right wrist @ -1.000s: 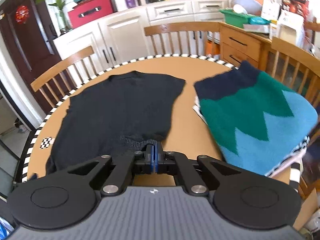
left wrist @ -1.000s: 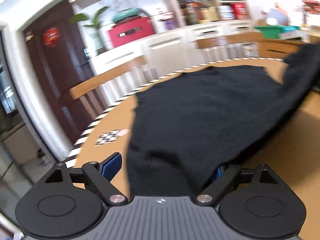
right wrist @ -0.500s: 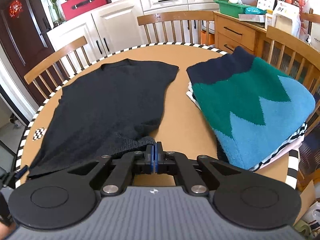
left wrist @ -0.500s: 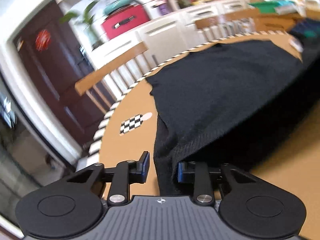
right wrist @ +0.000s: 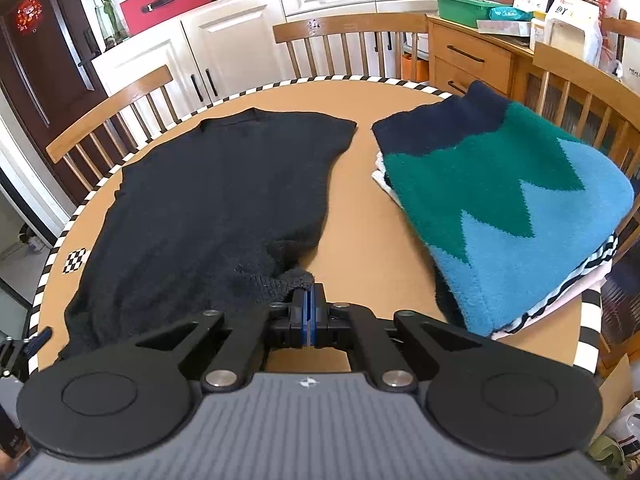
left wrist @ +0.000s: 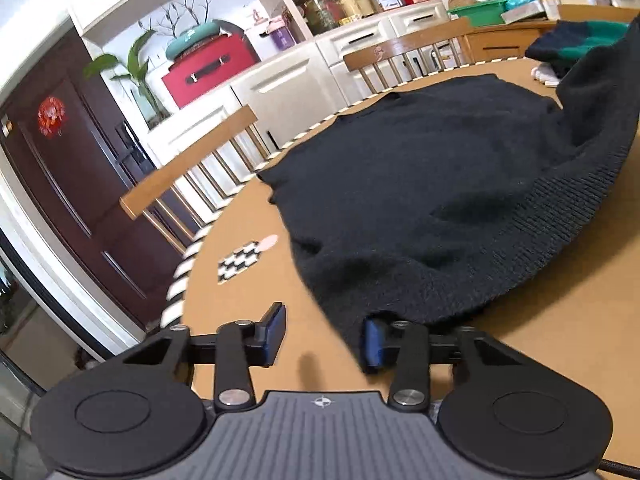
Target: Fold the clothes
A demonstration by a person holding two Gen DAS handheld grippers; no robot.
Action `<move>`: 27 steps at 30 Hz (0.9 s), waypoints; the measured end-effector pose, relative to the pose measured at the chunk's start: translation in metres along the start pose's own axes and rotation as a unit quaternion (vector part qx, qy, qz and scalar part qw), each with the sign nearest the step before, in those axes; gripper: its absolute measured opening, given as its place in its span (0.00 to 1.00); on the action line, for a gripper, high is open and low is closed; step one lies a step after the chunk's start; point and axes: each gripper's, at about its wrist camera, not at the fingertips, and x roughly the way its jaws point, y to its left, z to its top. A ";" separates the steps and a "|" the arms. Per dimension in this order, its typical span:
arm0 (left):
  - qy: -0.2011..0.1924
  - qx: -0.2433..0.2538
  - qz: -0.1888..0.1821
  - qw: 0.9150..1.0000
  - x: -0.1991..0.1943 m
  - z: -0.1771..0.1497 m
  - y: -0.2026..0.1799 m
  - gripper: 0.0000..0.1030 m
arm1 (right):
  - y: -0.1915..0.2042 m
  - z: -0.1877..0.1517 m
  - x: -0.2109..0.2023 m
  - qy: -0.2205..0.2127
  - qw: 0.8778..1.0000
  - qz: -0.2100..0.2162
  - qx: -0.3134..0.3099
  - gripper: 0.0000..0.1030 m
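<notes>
A black knit sweater (right wrist: 216, 196) lies spread on the round brown table (right wrist: 360, 208). My right gripper (right wrist: 309, 312) is shut on the sweater's near hem corner and holds it raised; the lifted hem arcs across the left wrist view (left wrist: 580, 184). My left gripper (left wrist: 322, 334) is open at the sweater's (left wrist: 420, 184) other near corner. Its right pad (left wrist: 370, 340) touches the cloth edge; its left pad (left wrist: 276, 326) stands over bare table.
A folded green, blue and navy sweater (right wrist: 512, 208) tops a stack of clothes on the table's right side. A checkered marker (left wrist: 240, 262) sits near the left rim. Wooden chairs (right wrist: 344, 44) ring the table; cabinets and a dresser stand behind.
My left gripper has opened wider and drawn back off the sweater corner, which now lies at its right pad. My right gripper stays shut on the hem.
</notes>
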 end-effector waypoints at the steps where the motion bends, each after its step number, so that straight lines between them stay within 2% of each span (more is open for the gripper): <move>1: 0.016 -0.016 -0.006 1.000 0.003 0.003 0.004 0.02 | 0.000 0.001 -0.001 -0.003 1.000 0.000 -0.004 0.01; 3: 0.015 -0.049 0.000 0.999 -0.004 0.015 0.022 0.02 | 0.001 0.004 -0.007 -0.018 1.000 -0.007 -0.014 0.01; 5: 0.001 -0.079 0.026 0.997 -0.029 0.030 0.048 0.02 | 0.000 0.009 -0.020 -0.032 0.999 -0.009 -0.025 0.01; 7: 0.004 -0.113 0.039 0.993 -0.050 0.040 0.072 0.02 | -0.001 0.009 -0.030 -0.027 0.999 -0.010 -0.032 0.01; 8: 0.021 -0.119 0.036 0.992 -0.055 0.041 0.079 0.02 | -0.002 0.004 -0.029 -0.012 0.999 -0.013 -0.038 0.01; 10: 0.075 -0.107 0.005 0.991 -0.051 0.027 0.072 0.02 | -0.004 -0.014 -0.016 0.035 0.998 -0.017 -0.048 0.01; 12: 0.102 -0.101 -0.017 0.990 -0.049 0.017 0.063 0.02 | -0.008 -0.033 0.000 0.081 0.996 -0.014 -0.036 0.01; 13: 0.112 -0.099 -0.025 0.988 -0.049 0.013 0.058 0.02 | -0.010 -0.037 0.002 0.088 0.996 -0.010 -0.024 0.01; 14: 0.106 -0.107 -0.025 0.988 -0.055 0.014 0.057 0.02 | -0.010 -0.033 -0.005 0.071 0.997 -0.005 -0.019 0.01; 16: 0.068 -0.123 -0.008 0.990 -0.074 0.029 0.064 0.02 | -0.003 -0.022 -0.027 0.017 0.999 -0.011 -0.047 0.01; 17: 0.070 -0.120 -0.011 0.990 -0.077 0.030 0.063 0.02 | 0.000 -0.017 -0.034 0.001 0.998 -0.016 -0.060 0.00; 18: 0.087 -0.112 -0.022 0.990 -0.075 0.027 0.059 0.02 | -0.003 -0.019 -0.032 0.013 0.998 -0.019 -0.061 0.00; 19: 0.105 -0.104 -0.034 0.988 -0.073 0.024 0.055 0.02 | -0.008 -0.024 -0.024 0.044 0.997 -0.021 -0.054 0.00; 21: 0.153 -0.107 -0.062 0.980 -0.068 0.006 0.046 0.02 | -0.022 -0.042 -0.005 0.115 0.993 -0.026 -0.028 0.00; 22: 0.163 -0.115 -0.067 0.978 -0.070 0.000 0.045 0.02 | -0.027 -0.048 -0.003 0.128 0.991 -0.022 -0.011 0.00; 24: 0.155 -0.133 -0.063 0.977 -0.081 0.002 0.049 0.02 | -0.028 -0.045 -0.013 0.106 0.994 -0.018 -0.009 0.00; 27: 0.128 -0.161 -0.067 0.976 -0.081 0.024 0.068 0.02 | -0.021 -0.021 -0.021 0.062 0.998 -0.006 -0.022 0.01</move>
